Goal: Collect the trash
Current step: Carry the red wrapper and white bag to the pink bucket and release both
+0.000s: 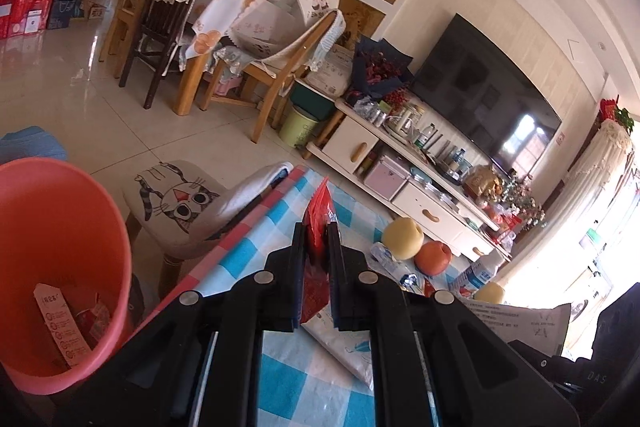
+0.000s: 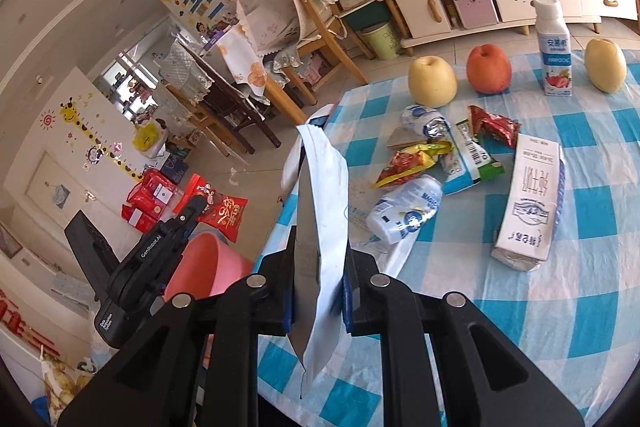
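Observation:
My left gripper (image 1: pixel 317 231) is shut on a red snack wrapper (image 1: pixel 318 223), held above the blue-checked table's (image 1: pixel 280 223) left edge, right of the pink trash bin (image 1: pixel 60 227). The bin holds some packaging (image 1: pixel 72 323). My right gripper (image 2: pixel 320 251) is shut on a white-and-silver pouch (image 2: pixel 322 211) above the table's (image 2: pixel 560 327) left edge. The left gripper (image 2: pixel 200 203) with its red wrapper (image 2: pixel 224 213) shows over the bin (image 2: pixel 208 267) in the right wrist view. Several wrappers (image 2: pixel 416 163), a crushed white bottle (image 2: pixel 404 211) and a flattened milk carton (image 2: pixel 528 207) lie on the table.
Two yellow pears (image 2: pixel 432 81), a red apple (image 2: pixel 489 69) and an upright yogurt bottle (image 2: pixel 554 47) stand at the table's far side. A cat-print stool (image 1: pixel 188 207) stands beside the table. Dining chairs (image 1: pixel 280 67), a small green bin (image 1: pixel 300 125) and a TV cabinet (image 1: pixel 400 163) lie beyond.

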Available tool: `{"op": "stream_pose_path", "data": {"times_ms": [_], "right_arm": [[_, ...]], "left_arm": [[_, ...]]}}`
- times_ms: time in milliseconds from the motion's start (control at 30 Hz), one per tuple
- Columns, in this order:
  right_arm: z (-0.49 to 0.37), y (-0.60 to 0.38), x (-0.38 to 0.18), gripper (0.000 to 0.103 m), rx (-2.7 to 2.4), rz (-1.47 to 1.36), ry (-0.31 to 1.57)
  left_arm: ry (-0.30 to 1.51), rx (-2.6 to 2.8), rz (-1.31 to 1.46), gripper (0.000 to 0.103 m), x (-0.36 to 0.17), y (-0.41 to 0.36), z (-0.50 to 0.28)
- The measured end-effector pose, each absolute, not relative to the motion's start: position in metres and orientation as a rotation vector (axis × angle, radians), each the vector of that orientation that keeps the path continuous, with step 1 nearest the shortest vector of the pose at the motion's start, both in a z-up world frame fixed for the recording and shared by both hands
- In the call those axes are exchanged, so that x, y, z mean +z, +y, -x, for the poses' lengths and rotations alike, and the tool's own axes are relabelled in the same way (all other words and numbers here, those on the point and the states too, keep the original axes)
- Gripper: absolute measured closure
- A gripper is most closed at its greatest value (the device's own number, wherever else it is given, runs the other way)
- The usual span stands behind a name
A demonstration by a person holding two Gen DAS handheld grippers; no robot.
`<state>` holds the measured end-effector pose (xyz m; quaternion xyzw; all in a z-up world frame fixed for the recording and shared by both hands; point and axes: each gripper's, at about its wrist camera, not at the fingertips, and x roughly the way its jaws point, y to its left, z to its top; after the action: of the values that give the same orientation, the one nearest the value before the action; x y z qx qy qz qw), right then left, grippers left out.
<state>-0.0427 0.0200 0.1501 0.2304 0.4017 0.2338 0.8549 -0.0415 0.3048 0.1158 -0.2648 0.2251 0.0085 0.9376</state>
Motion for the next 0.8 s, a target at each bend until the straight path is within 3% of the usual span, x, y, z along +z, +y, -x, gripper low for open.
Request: {"op": "stream_pose_path", "data": {"times_ms": [800], "right_arm": [[0.018,0.286,0.142,0.085,0.816,-0.243,0.971]], "left_arm": [[0.437,0.613,0.801,0.091,0.091,0.477,0.085]]}}
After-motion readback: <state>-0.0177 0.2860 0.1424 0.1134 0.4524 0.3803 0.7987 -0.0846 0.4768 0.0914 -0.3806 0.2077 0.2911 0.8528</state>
